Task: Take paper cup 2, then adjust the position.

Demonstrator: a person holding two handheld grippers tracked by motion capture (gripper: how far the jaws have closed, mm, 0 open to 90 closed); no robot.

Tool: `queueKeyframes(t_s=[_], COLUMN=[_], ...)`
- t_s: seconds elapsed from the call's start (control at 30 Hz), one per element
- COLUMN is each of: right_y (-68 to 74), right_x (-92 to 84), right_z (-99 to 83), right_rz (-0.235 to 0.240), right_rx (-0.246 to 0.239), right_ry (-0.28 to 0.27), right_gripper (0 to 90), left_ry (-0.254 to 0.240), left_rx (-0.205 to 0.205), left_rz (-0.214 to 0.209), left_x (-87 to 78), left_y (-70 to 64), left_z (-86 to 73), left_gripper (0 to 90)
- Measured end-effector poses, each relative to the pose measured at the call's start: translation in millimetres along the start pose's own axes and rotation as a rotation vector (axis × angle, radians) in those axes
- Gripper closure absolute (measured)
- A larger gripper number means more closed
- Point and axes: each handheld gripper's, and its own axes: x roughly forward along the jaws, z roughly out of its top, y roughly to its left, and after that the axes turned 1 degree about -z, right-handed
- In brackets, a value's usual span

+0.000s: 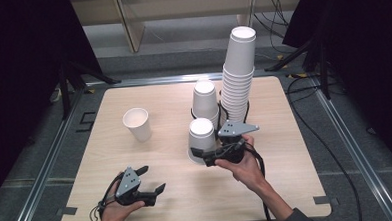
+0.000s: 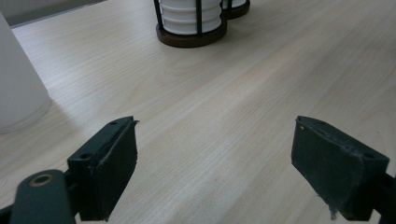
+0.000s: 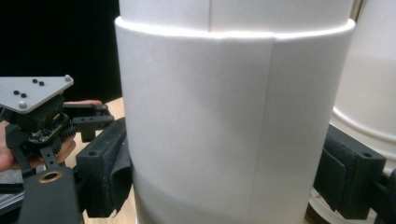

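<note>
The right tool (image 1: 202,154) is clamped on an upturned paper cup (image 1: 202,140) standing on the table (image 1: 287,176), seemingly being set down, so release comes next, while the left tool (image 1: 152,178) waits apart, empty.

The high view looked forward and down on the table (image 1: 137,193); both gripper views sat low between their fingers, sharing its wood.

The left claw (image 1: 149,180) rests low near the worktop's (image 1: 287,186) front edge, jaws spread apart with nothing between them. The right claw (image 1: 201,154), near the middle, is turned sideways, its jaws pressed against something held between them.
</note>
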Motion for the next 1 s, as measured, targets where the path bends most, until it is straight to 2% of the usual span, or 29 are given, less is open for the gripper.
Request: queueKeyframes(t_s=[0.03, 0.07, 0.13, 0.17, 0.2, 0.27, 0.3, 0.37, 0.43, 0.47, 0.53, 0.6, 0.63, 0.7, 0.77, 0.8, 0.83, 0.87, 0.93, 1.0], right_y=[-0.2, 0.4, 1.3, 2.8, 1.6, 3.0, 2.7, 3.8, 5.3, 4.5, 5.1, 5.9, 6.7, 7.7, 9.0, 9.6, 10.2, 11.3, 14.1, 15.0], right_x=[0.3, 1.3, 3.0, 3.4, 5.4, 7.7, 7.7, 9.8, 10.1, 11.3, 14.5, 16.4, 18.2, 20.5, 20.7, 22.0, 23.3, 24.3, 24.8, 29.4], right_z=[-0.9, -1.8, -3.9, -5.1, -6.1, -8.0, -8.4, -10.2, -11.3, -11.8, -13.9, -15.5, -16.4, -17.5, -17.3, -17.5, -17.9, -18.2, -18.6, -19.8], right_rz=[-0.009, -0.011, -0.015, -0.006, -0.002, 0.013, 0.000, 0.013, 0.007, 0.003, 0.019, 0.022, 0.044, 0.047, 0.041, 0.037, 0.054, 0.068, 0.055, 0.069], right_rx=[-0.009, -0.010, -0.010, 0.009, -0.009, 0.005, -0.010, -0.001, 0.005, -0.012, -0.007, -0.004, 0.008, 0.000, -0.010, -0.017, -0.015, -0.007, 0.000, -0.015], right_ry=[0.004, 0.007, 0.017, 0.030, 0.023, 0.033, 0.036, 0.036, 0.052, 0.046, 0.039, 0.040, 0.042, 0.040, 0.055, 0.042, 0.044, 0.049, 0.069, 0.046], right_gripper=[17.6, 17.6, 17.6, 17.6, 17.6, 17.6, 17.6, 17.6, 17.6, 17.6, 17.6, 17.6, 17.6, 17.6, 17.6, 17.6, 17.6, 17.6, 17.6, 17.6], left_ry=[0.029, 0.002, 0.008, 0.003, 0.001, 0.002, 0.006, -0.011, -0.012, -0.001, -0.026, -0.058, -0.086, -0.102, -0.128, -0.149, -0.171, -0.173, -0.189, -0.210], left_rx=[0.029, 0.001, 0.004, 0.004, 0.004, 0.006, 0.011, -0.006, 0.001, 0.005, -0.016, -0.081, -0.106, -0.099, -0.129, -0.138, -0.136, -0.122, -0.118, -0.121], left_rz=[0.006, 0.000, 0.003, 0.002, -0.004, -0.005, 0.001, -0.002, -0.007, 0.001, -0.023, -0.060, -0.081, -0.079, -0.115, -0.127, -0.135, -0.128, -0.134, -0.153], left_x=[-1.7, -0.3, -1.0, -0.8, -0.7, -0.7, -1.0, -0.2, -0.4, -1.9, -1.1, -2.1, -0.9, -1.2, -1.9, -2.2, -1.4, -1.9, -0.6, 4.5], left_y=[2.3, 0.3, 0.7, 0.8, 1.0, 0.9, 1.0, -0.7, -0.2, -0.4, 0.0, 1.9, 2.7, 1.9, 0.0, -1.4, -3.3, -5.2, -9.1, -14.9], left_z=[0.3, 0.0, 0.4, 0.3, 0.4, 0.5, 0.4, 0.5, 0.6, 1.2, 1.1, 1.5, 1.5, 2.5, 4.7, 6.3, 8.3, 10.8, 15.0, 18.6], left_gripper=[14.1, 14.2, 14.1, 14.1, 14.2, 14.1, 14.1, 14.2, 14.1, 14.2, 14.1, 14.1, 14.1, 14.1, 14.1, 14.1, 14.1, 14.1, 14.1, 14.1])
